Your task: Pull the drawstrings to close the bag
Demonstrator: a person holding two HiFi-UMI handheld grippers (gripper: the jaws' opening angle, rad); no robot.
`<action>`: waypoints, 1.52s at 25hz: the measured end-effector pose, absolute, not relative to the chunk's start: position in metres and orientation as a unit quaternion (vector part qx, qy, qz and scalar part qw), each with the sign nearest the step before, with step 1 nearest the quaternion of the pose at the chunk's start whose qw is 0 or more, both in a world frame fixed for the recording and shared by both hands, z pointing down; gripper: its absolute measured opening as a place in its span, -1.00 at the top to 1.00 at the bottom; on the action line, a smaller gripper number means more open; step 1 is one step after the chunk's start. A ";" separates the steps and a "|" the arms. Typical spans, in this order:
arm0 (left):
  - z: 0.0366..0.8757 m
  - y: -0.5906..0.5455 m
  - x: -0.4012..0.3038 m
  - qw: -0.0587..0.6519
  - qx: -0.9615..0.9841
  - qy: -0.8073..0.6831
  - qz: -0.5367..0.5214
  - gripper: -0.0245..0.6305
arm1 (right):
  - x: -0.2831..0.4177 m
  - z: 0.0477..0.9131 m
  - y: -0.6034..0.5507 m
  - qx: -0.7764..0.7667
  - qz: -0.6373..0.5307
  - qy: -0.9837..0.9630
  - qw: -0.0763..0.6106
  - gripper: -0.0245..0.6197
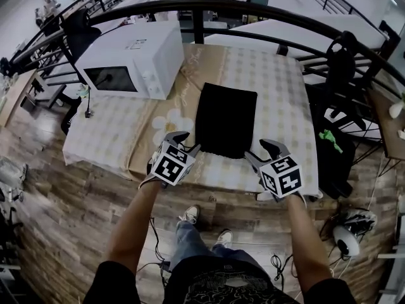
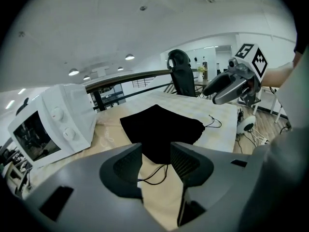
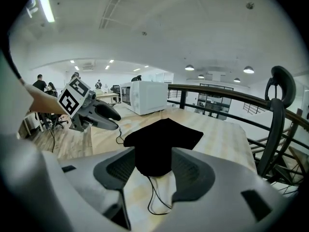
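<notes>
A flat black drawstring bag [image 1: 225, 119] lies on the checked tablecloth [image 1: 278, 87], its mouth toward the near edge. My left gripper [image 1: 185, 142] hovers at the bag's near left corner, open. In the left gripper view the bag [image 2: 161, 128] lies just beyond the left gripper [image 2: 155, 161], and a thin black drawstring loop [image 2: 155, 174] rests on the cloth between the jaws, not gripped. My right gripper [image 1: 262, 152] is at the near right corner, also open. In the right gripper view the right gripper [image 3: 153, 166] frames the bag [image 3: 163, 140] and a second drawstring loop [image 3: 153, 193].
A white microwave [image 1: 131, 59] stands on the table's left side. A curved dark railing [image 1: 253, 8] runs behind the table. A black office chair [image 1: 342, 59] is at the right. Cables and a white device [image 1: 345, 238] lie on the wooden floor.
</notes>
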State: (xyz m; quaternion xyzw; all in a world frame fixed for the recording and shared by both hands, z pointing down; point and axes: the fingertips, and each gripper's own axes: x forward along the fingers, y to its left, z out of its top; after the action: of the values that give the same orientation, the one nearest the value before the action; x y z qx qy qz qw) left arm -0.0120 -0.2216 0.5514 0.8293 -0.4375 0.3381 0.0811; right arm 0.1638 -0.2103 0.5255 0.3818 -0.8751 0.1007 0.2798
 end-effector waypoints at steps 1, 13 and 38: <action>0.557 -0.221 -0.013 0.081 0.829 -0.432 0.345 0.33 | 0.163 0.531 -0.209 0.379 0.104 -0.874 0.284 0.20; 0.615 -0.216 -0.012 0.091 0.828 -0.363 0.417 0.32 | 0.163 0.596 -0.201 0.353 0.133 -0.857 0.351 0.26; 0.645 -0.214 0.004 0.122 0.814 -0.204 0.530 0.56 | 0.149 0.643 -0.198 0.303 0.156 -0.851 0.400 0.50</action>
State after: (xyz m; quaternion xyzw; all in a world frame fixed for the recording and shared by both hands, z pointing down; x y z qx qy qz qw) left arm 0.0043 -0.2140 0.6455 0.8138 -0.2042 0.5302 0.1219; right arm 0.1494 -0.1981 0.6429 0.3027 -0.8510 0.1561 0.3998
